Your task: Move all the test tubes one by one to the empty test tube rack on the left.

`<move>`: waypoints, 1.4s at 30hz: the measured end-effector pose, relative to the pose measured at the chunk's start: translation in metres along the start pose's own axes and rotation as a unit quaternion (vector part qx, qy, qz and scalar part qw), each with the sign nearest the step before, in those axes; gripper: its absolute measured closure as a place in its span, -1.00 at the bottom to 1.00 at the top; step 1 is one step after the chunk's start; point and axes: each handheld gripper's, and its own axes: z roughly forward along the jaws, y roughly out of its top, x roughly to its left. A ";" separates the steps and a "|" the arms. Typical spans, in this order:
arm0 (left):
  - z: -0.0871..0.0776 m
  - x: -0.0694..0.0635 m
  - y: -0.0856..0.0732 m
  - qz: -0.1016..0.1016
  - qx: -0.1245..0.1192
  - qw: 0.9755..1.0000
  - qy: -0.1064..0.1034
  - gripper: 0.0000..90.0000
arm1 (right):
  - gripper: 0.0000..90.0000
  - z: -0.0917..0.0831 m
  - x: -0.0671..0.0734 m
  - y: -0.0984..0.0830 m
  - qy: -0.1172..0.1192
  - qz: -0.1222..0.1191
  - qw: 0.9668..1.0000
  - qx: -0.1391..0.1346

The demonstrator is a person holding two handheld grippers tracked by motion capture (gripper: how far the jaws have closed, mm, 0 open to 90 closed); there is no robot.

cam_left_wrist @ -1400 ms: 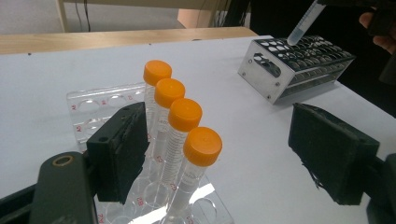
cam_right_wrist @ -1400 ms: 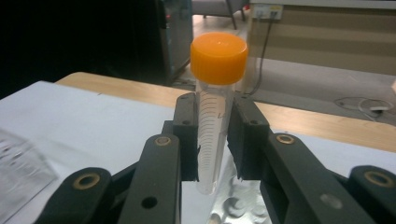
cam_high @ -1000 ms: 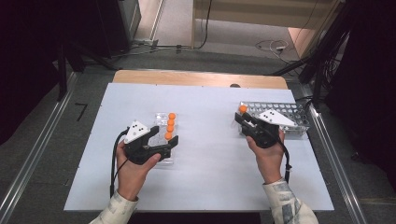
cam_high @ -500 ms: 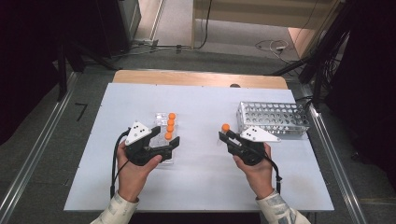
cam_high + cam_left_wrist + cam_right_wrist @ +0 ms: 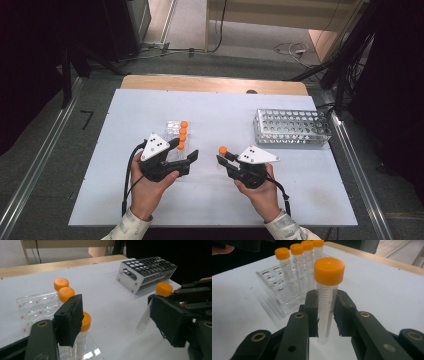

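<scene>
Gripped upright in the right gripper [image 5: 223, 161]: a clear plastic centrifuge tube [image 5: 325, 312] with printed graduation marks and a ribbed orange screw cap, both black pads pressed against its barrel. Carried since a second ago from just beside the metal tube rack [image 5: 292, 128] at far right to mid-table, now near the left gripper and right of the clear plastic rack [image 5: 172, 131]. Seen from the left gripper view as a slanted tube [image 5: 146, 315] behind the right-hand black pad.

Left gripper [image 5: 186, 152] parked at the near end of the clear rack, hardly shifted since the earlier frame; jaws just closing but apart, pads [image 5: 71, 317] matte black and frayed at the edges, one capped tube [image 5: 82, 336] standing just beside the left pad, untouched as far as visible.

Clear rack: transparent moulded plastic with round wells and small red markings, holding a row of four orange-capped tubes [image 5: 298, 267]. Metal rack: bright perforated sheet, box-shaped, rows of round holes on top. Table [image 5: 125, 115]: smooth pale blue-white sheet with a light wooden strip along the far edge.
</scene>
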 end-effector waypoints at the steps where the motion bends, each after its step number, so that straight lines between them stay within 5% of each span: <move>1: 0.000 -0.002 0.000 0.004 -0.001 1.000 -0.001 -0.32 | 0.60 0.001 0.002 0.000 0.002 -0.003 1.000 0.001; 16: 0.011 -0.029 -0.008 0.047 0.005 0.997 -0.063 0.28 | 0.60 0.013 0.026 0.000 0.037 -0.023 0.999 0.008; 34: 0.017 -0.031 -0.014 0.059 0.011 0.996 -0.064 0.57 | 0.59 0.014 0.032 0.001 0.047 -0.026 0.999 0.006; 42: 0.005 -0.021 -0.004 0.041 -0.006 0.997 -0.071 0.57 | -0.15 0.008 0.030 0.003 0.051 -0.013 0.999 -0.007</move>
